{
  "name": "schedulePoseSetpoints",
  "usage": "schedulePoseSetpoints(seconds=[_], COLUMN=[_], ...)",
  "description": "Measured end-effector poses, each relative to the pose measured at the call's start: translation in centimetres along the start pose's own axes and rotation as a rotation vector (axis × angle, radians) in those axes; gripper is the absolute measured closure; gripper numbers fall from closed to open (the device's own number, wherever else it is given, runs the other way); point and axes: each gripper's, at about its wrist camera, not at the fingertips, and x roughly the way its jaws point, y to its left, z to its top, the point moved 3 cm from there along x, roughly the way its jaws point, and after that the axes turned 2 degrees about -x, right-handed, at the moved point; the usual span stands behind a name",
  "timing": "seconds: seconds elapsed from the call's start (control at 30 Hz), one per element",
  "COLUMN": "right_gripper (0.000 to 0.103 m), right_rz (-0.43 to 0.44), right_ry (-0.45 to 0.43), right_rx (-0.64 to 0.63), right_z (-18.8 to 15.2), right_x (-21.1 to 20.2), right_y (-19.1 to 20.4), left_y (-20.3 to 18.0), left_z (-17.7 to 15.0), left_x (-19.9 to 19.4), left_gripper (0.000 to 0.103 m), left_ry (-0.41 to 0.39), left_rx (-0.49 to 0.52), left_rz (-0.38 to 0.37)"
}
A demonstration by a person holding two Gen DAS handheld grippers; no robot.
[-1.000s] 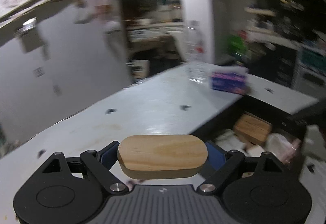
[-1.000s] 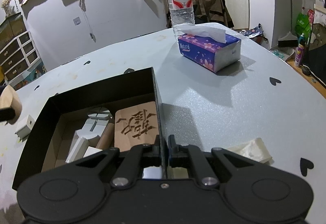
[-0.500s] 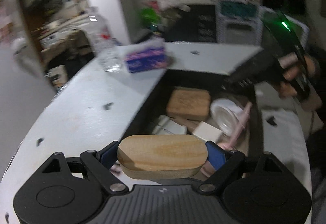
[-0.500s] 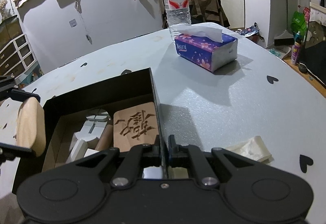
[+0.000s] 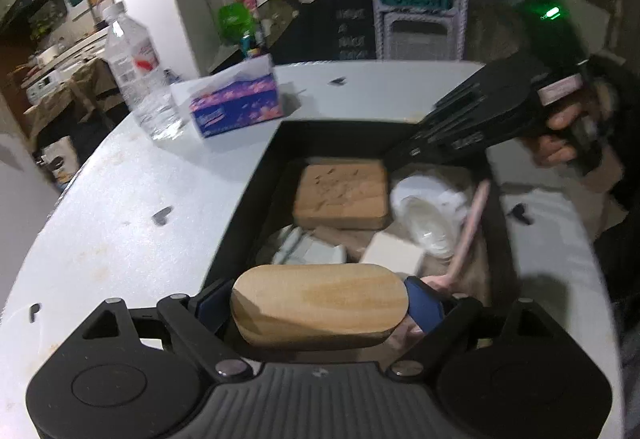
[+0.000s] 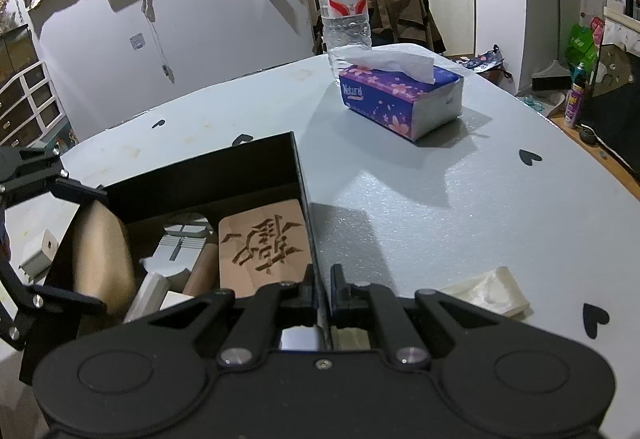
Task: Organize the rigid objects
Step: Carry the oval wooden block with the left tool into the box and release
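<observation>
The left claw (image 5: 319, 305) grips an oblong wooden block (image 5: 319, 303) end to end, its blue pads pressed on the rounded ends, so the block's long axis runs straight across from finger to finger. It hangs over the near edge of the black box (image 5: 256, 183), whose open top faces up on the pale surface (image 5: 132, 207).

The right claw (image 6: 321, 289) is closed tight on the box's thin right wall (image 6: 301, 175), one finger inside and one outside. The hand (image 5: 568, 131) that holds this tool shows only in the left wrist view.

Inside the box, the carved wooden slab (image 6: 266, 243) lies flat against the right wall. Beside it sit a white ribbed piece (image 6: 182, 239), a white cup on its side (image 5: 430, 215), a small white block (image 5: 392, 251) and a pink stick (image 5: 468, 231) leaning along one wall. Little open floor shows among them.

The right wrist view alone shows the slab's carving, a small white cube (image 6: 38, 253) on the surface outside the box's left wall, and a crumpled clear wrapper (image 6: 486, 289) to the right. The left wrist view alone shows the cup and the pink stick.

A tissue box (image 6: 400, 97) and a water bottle (image 6: 344, 3) stand well beyond the box, with bare surface between.
</observation>
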Motion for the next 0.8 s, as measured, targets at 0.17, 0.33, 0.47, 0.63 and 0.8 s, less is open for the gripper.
schedulePoseSetpoints(seconds=[0.17, 0.33, 0.47, 0.63, 0.8], right_gripper=[0.097, 0.097, 0.097, 0.096, 0.097], right_rz=[-0.001, 0.001, 0.001, 0.0, 0.002], right_ry=[0.0, 0.0, -0.001, -0.003, -0.005], right_rx=[-0.001, 0.006, 0.01, 0.012, 0.011], right_z=[0.0, 0.0, 0.0, 0.0, 0.0], right_x=[0.0, 0.1, 0.1, 0.1, 0.1], right_y=[0.0, -0.1, -0.1, -0.1, -0.2], left_y=[0.1, -0.1, -0.5, -1.3, -2.0], left_z=[-0.8, -0.8, -0.7, -0.5, -0.5], left_x=[-0.1, -1.0, -1.8, -3.5, -5.8], left_gripper=[0.006, 0.005, 0.005, 0.005, 0.002], left_ry=[0.012, -0.002, -0.02, -0.059, -0.119], left_rx=[-0.014, -0.032, -0.048, -0.069, -0.117], left_rz=[-0.005, -0.028, -0.038, -0.048, -0.032])
